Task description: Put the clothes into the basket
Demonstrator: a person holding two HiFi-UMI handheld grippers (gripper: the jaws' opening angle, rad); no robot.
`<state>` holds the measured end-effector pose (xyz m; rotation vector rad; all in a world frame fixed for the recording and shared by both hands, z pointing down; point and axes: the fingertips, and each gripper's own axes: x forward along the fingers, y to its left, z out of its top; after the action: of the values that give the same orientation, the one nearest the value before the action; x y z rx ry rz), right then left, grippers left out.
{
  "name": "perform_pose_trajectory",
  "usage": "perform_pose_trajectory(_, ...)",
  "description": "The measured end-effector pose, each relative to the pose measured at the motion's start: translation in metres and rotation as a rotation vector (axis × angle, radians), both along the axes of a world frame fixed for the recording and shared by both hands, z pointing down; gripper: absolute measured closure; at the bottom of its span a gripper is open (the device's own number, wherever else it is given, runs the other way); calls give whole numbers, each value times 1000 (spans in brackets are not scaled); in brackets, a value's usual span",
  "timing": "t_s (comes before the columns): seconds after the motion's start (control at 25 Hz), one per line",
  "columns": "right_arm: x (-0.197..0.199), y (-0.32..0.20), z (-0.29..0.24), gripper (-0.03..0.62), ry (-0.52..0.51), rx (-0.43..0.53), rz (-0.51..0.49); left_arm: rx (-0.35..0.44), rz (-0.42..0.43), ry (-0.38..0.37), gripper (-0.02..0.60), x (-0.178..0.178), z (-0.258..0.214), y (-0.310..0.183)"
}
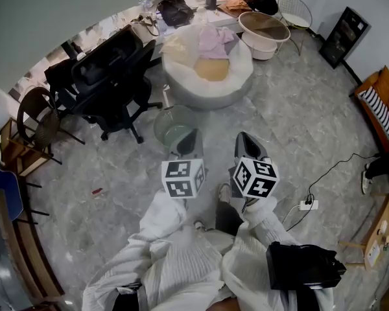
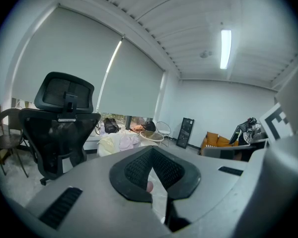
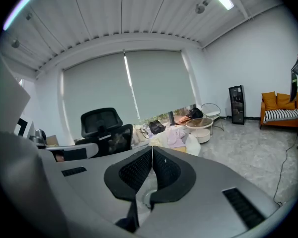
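A white beanbag (image 1: 236, 76) lies ahead on the grey floor. On it lie a pink garment (image 1: 215, 41), a tan one (image 1: 211, 69) and a cream one (image 1: 175, 47). A clear round basket (image 1: 172, 127) stands on the floor between the beanbag and me. My left gripper (image 1: 188, 136) hovers just right of the basket, its jaws closed together with nothing in them. Beside it, my right gripper (image 1: 245, 138) is likewise shut and empty. The left gripper view shows the left gripper (image 2: 152, 150) aimed at the distant beanbag (image 2: 120, 142). The right gripper (image 3: 152, 148) faces the pink garment (image 3: 175, 135).
A black office chair (image 1: 107, 76) stands left of the beanbag and basket. A round glass table (image 1: 264, 26) and a wire chair (image 1: 295, 8) are behind the beanbag. Wooden chairs (image 1: 26, 128) line the left, a sofa (image 1: 379, 99) the right. A power strip (image 1: 308, 205) lies near my right.
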<state>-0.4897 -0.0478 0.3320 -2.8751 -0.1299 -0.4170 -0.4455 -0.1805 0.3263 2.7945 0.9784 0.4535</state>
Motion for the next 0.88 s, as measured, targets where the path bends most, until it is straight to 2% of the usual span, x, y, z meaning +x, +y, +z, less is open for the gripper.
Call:
perform_pose_trajectory(0.32,73,53,5,569,4,6,-15,6,-22,-8,578,69,7,46)
perform_pose_trajectory(0.72,181,154,-19,569,8,0,-74,-4,-78,13,578,173,-18,145)
perform_pose_trajectory(0.88,205,182,-18,569,3,7,-94,11,-88,12,578,196,-19,173)
